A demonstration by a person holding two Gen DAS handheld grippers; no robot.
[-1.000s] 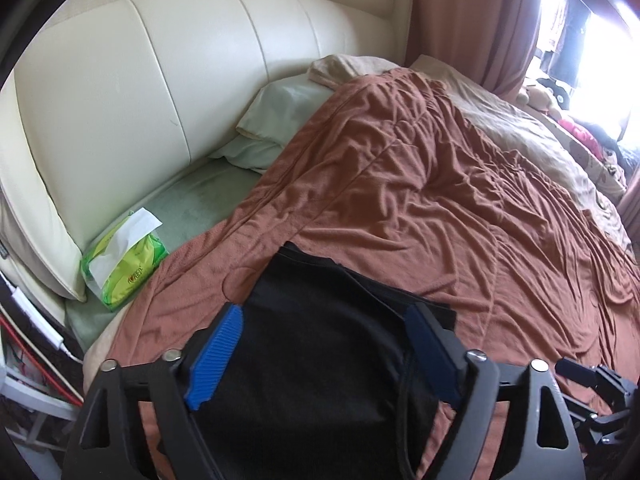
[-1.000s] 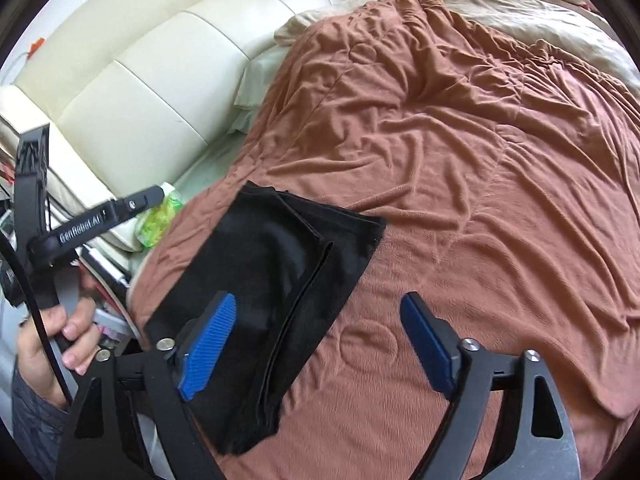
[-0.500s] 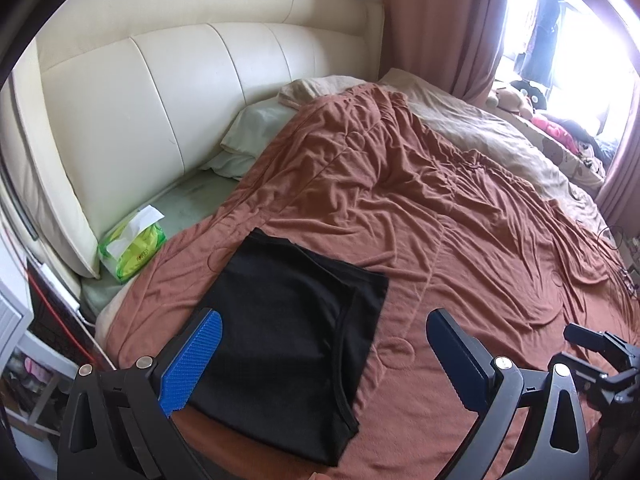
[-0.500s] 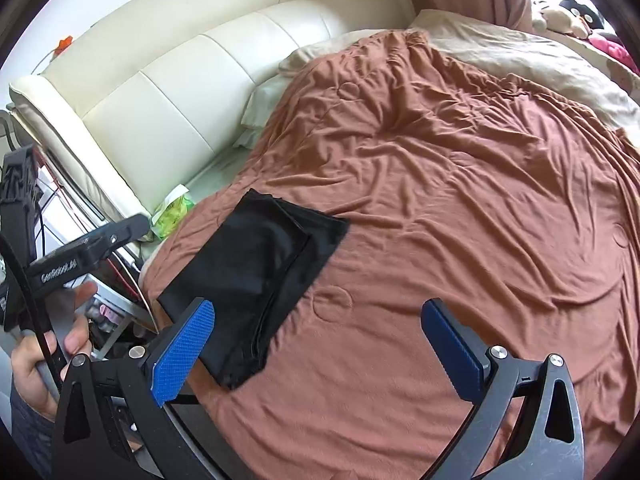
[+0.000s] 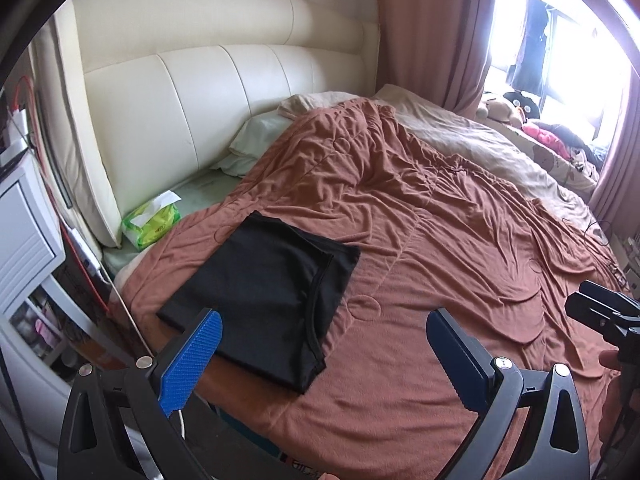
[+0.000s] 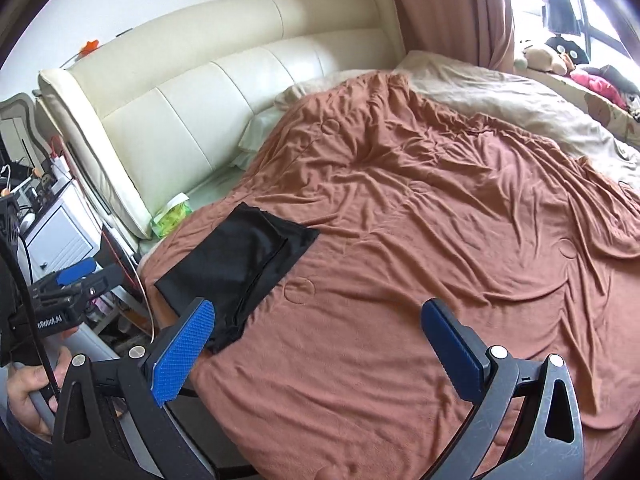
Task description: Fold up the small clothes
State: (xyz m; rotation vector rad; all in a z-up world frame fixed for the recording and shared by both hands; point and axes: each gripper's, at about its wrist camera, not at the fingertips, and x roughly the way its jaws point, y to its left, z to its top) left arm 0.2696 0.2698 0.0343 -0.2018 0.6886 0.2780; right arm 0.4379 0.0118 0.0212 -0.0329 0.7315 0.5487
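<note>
bed (image 5: 440,248) holds folded black garment (image 5: 264,292).

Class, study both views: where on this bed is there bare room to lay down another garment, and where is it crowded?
Free: the wide stretch of brown blanket between the folded black garment and the beige cover. Crowded: the strip by the headboard, holding the pillow and the green tissue pack, and the window side with plush toys.

We are looking down from both wrist cameras, tilted across the bed (image 5: 460,240) toward the far headboard (image 5: 208,92) from beyond its near edge; both views are sharing the black folded garment (image 5: 264,288) at near left.
</note>
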